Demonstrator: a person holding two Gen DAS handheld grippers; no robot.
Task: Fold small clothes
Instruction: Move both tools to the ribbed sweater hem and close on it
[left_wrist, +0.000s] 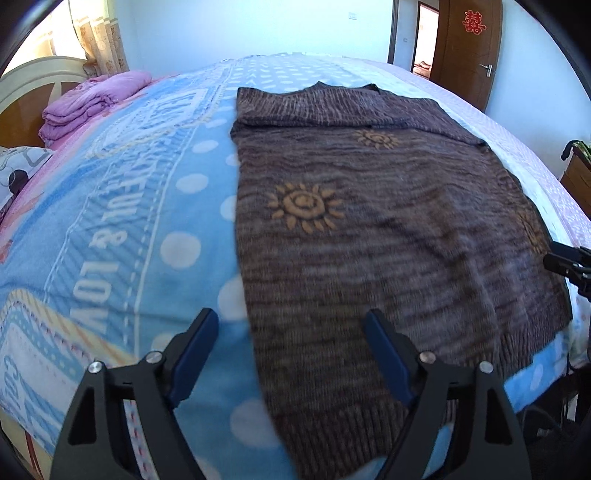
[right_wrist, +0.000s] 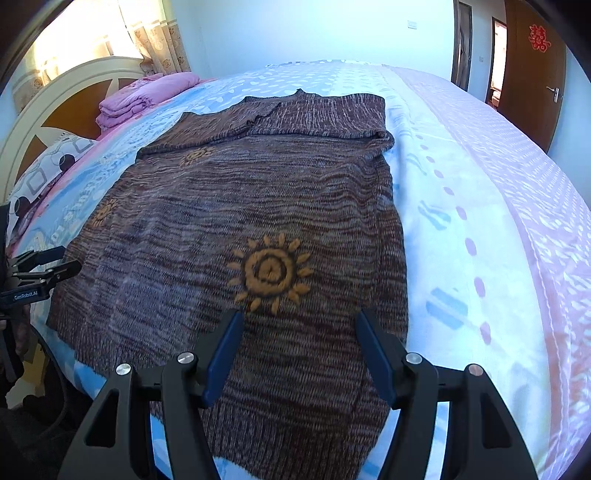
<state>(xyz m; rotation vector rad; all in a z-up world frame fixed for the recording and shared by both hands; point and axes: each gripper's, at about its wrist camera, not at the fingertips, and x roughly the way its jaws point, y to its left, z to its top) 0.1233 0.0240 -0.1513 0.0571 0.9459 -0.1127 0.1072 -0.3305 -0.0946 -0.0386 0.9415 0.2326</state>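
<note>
Down at the near edge of the bed, the left gripper (left_wrist: 290, 325) hangs with its blue-padded fingers (left_wrist: 195, 354) spread wide, nothing between them, poised over the left hem corner of the brown knit sweater (left_wrist: 369, 240), one finger above the blanket and the other above the knit. Over on the other side, the right gripper (right_wrist: 297, 326) is just as wide apart and empty, both its fingers (right_wrist: 373, 354) hovering above the ribbed hem near the sweater's right edge. The sweater itself lies flat on the blue polka-dot blanket (left_wrist: 122, 229), hem toward the cameras, neckline away, with orange sun motifs (right_wrist: 269, 271) scattered across its body; its far end shows a sleeve laid across the chest just below the collar. In the right wrist view the left gripper peeks in at the left margin, beside the sweater's hem corner. To the right of the knit, a pale sheet with pink and blue marks (right_wrist: 480, 229) runs along the mattress. Farther back, a folded purple quilt (left_wrist: 85, 107) sits by the cream headboard (right_wrist: 55, 110), a patterned pillow (right_wrist: 48, 166) beside it. At the back, floral curtains (right_wrist: 159, 40) glow in the window light, and a brown door (left_wrist: 469, 48) bearing a red paper ornament stands open at the far right.
</note>
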